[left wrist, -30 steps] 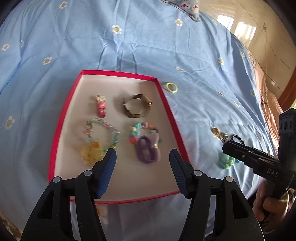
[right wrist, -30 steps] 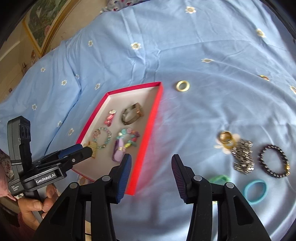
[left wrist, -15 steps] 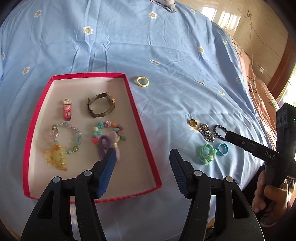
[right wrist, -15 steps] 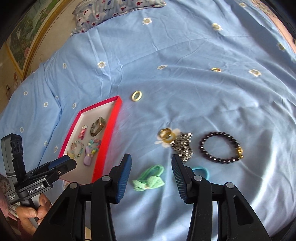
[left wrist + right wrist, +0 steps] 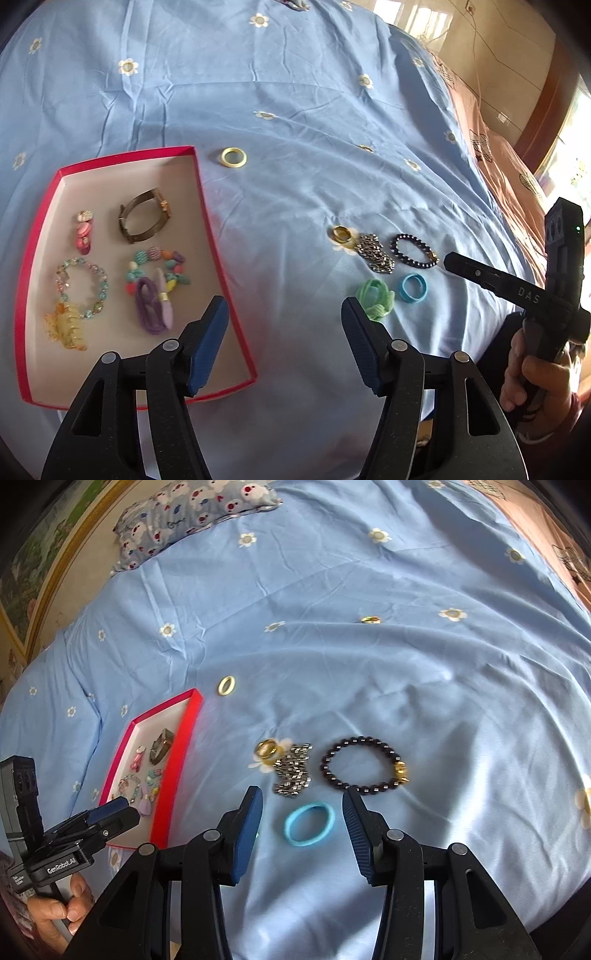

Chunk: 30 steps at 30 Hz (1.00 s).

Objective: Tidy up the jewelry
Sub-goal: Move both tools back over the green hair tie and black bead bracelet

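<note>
The bed point(image 5: 406, 664) is soft and creased, so a pad pressing down can pinch the sheet with a piece. The red tray point(image 5: 216, 236) sits on it at the left, already holding bracelets and clips; its low wall could catch a piece carried in too low. The blue hair tie point(image 5: 309, 824) lies between the pads of the right hand-held gripper point(image 5: 302, 825), released and empty. Just beyond, the bead bracelet point(image 5: 364, 771), chain point(image 5: 293, 773) and gold ring point(image 5: 267, 749) crowd together: a wide grasp may drag two. The left hand-held gripper point(image 5: 284, 339) is opening, nothing between its jaws, near the green hair tie point(image 5: 375, 297).
</note>
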Motion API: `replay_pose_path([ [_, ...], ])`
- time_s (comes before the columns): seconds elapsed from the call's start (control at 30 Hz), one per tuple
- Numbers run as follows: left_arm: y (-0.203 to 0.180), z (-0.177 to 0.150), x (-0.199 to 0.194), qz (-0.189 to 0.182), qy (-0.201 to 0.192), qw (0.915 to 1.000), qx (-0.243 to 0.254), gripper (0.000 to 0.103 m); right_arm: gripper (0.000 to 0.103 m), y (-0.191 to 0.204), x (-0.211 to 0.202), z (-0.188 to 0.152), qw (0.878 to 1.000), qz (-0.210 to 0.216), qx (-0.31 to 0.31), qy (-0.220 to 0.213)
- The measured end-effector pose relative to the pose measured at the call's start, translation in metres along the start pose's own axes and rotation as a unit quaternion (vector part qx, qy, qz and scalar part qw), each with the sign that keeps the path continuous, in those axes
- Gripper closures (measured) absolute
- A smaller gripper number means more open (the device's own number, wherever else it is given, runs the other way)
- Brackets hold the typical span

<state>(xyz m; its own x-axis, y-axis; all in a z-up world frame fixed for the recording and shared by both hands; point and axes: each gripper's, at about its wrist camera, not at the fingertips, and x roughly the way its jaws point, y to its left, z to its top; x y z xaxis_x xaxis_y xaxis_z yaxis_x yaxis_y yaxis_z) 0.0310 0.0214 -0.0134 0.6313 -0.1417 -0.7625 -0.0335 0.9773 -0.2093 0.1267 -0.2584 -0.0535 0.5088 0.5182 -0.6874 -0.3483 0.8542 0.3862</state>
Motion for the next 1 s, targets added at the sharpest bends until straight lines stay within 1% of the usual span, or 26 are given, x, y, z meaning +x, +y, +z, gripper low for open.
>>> replay_pose_path([
  [0.23, -0.017, 0.002, 0.009, -0.013, 0.011, 0.9997, 0.016, 0.039, 0.056, -0.015, -0.004, 0.0, 1.0, -0.008, 0.013, -0.004],
  [0.7, -0.042, -0.001, 0.03, -0.033, 0.037, 0.9978, 0.044, 0.037, 0.056, -0.016, 0.001, -0.004, 1.0, -0.004, 0.007, 0.01],
  [0.87, -0.048, -0.002, 0.041, -0.036, 0.049, 0.9968, 0.052, 0.037, 0.056, -0.014, 0.009, -0.006, 1.0, 0.002, 0.0, 0.02],
  [1.0, -0.053, -0.002, 0.048, -0.043, 0.056, 0.9959, 0.058, 0.037, 0.056, -0.016, 0.013, -0.006, 1.0, -0.005, -0.001, 0.022],
])
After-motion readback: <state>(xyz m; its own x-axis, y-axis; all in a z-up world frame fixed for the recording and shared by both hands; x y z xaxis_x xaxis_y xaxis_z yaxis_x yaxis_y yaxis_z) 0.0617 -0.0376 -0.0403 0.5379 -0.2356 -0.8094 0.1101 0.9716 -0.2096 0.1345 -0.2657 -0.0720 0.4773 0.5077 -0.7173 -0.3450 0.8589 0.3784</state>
